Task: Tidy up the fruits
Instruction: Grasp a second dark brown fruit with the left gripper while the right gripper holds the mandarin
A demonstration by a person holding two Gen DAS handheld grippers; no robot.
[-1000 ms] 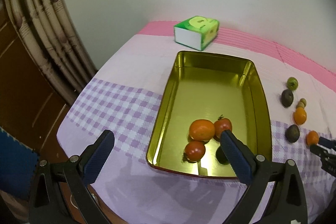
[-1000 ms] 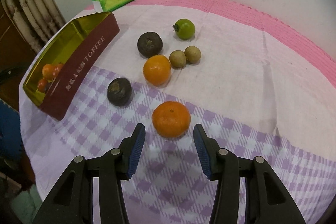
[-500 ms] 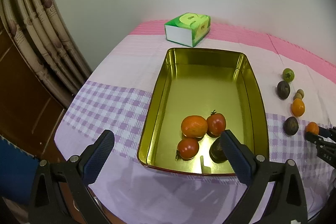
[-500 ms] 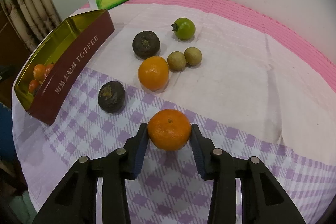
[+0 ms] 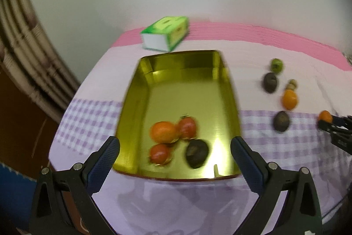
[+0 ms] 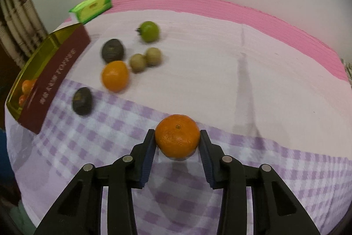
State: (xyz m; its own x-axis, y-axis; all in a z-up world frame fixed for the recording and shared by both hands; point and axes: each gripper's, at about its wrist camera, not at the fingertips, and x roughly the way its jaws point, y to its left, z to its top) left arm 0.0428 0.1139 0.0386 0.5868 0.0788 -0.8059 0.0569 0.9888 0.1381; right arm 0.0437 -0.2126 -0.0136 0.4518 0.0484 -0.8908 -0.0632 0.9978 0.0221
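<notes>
The mandarin (image 6: 177, 136) sits between the pads of the right hand-held gripper (image 6: 177, 142), both pads pressed to its sides, its stem dimple turned upward, just over the checked part of the cloth on the bench (image 6: 220, 63). Only the right wrist view shows this grip closely; in the left wrist view the same fruit (image 5: 325, 117) is a small orange spot at the far right edge, with the black fingers reaching in from the right. That left view alone looks down into the gold tin (image 5: 176, 89), whose long axis runs away from the camera toward the green tissue box (image 5: 166, 33); inside, at the near end, lie an orange (image 5: 163, 131), two red tomatoes (image 5: 187, 127) and a dark fruit (image 5: 196, 153). The right view shows only the tin's maroon lettered side (image 6: 55, 78). The left hand-held gripper (image 5: 175, 158) hangs angled down over the tin's near edge, jaws spread wide and holding nothing. Between tin and mandarin lie loose fruits: a second orange (image 6: 114, 76), two dark fruits (image 6: 112, 51), two small tan ones (image 6: 145, 58) and a green tomato (image 6: 149, 31).
</notes>
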